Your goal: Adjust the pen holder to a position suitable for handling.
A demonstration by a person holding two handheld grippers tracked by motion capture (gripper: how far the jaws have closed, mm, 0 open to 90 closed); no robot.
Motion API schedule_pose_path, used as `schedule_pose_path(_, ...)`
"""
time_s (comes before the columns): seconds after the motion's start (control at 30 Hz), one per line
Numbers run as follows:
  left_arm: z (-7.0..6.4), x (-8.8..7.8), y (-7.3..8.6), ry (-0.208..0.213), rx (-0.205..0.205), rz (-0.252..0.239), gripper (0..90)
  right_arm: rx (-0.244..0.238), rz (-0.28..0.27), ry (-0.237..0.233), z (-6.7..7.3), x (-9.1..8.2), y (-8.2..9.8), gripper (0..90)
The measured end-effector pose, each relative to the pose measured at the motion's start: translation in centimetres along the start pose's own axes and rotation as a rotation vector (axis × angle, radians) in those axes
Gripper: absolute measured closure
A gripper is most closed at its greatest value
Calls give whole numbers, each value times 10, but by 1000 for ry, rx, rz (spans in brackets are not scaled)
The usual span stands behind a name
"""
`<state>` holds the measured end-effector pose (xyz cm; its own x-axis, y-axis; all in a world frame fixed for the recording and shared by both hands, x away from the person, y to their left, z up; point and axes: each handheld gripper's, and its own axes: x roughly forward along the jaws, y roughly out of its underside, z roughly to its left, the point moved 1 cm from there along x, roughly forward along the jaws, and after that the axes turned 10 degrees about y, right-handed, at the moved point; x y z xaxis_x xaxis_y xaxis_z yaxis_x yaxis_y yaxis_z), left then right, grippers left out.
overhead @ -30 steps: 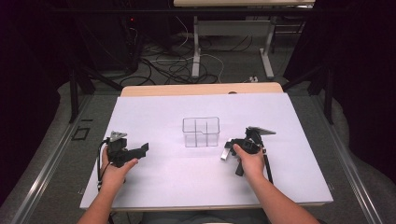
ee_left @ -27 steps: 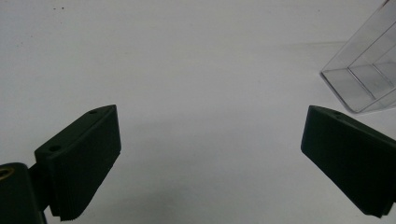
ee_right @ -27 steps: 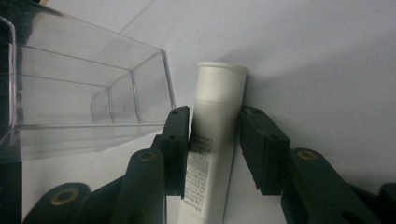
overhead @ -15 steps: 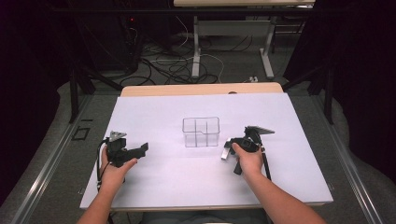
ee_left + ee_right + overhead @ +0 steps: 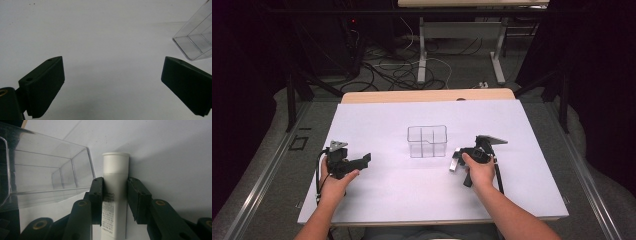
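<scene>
A clear plastic box (image 5: 427,141) with inner dividers stands in the middle of the white table (image 5: 522,125). Just right of it, my right gripper (image 5: 455,160) is shut on a white tube (image 5: 453,165). In the right gripper view the jaws (image 5: 115,186) press both sides of the tube (image 5: 115,170), whose capped end points past the box (image 5: 50,170). At the table's left, my left gripper (image 5: 364,159) is open with nothing between its jaws (image 5: 112,82); the box's corner (image 5: 197,40) shows at the upper right of its view.
The white sheet has bare room around both hands. A wooden table edge (image 5: 427,95) shows behind the sheet. Cables and metal table legs (image 5: 422,50) lie on the floor beyond.
</scene>
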<state>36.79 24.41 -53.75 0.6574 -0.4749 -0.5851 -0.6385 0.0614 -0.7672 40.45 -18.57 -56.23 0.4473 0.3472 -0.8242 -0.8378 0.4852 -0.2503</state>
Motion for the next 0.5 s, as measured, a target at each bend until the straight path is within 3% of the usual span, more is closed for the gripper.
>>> schedule_pose_path(0.07, 0, 0, 0, 0, 0, 0, 51, 0, 18, -4, -1, -2, 0, 661)
schedule_pose_path(0.47, -1, 1, 0, 2, 1, -1, 51, -25, -60, -48, -6, -13, 4, 662)
schedule_pose_path(0.5, -1, 1, 0, 3, 2, 1, 51, -55, -81, -53, -6, -16, 4, 662)
